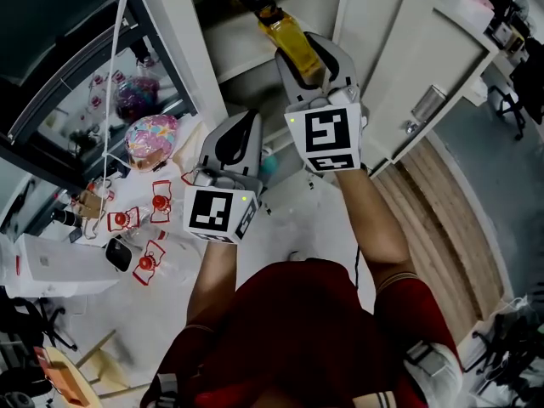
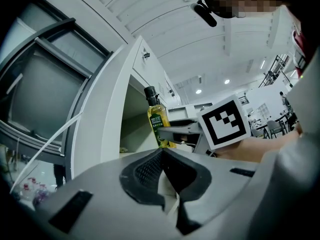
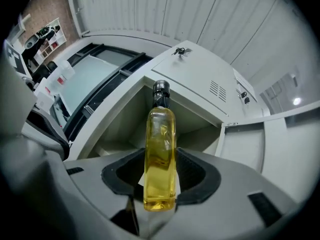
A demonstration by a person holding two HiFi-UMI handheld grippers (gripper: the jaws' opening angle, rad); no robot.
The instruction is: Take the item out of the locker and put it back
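Right tongs (image 3: 160, 156) clamp the oil bottle (image 3: 160, 134); left tongs (image 2: 162, 153) pressed together (locker (image 3: 197, 116) depths dim).

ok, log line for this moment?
right gripper: shut on oil bottle | oil bottle: in front of open locker | left gripper: shut, empty
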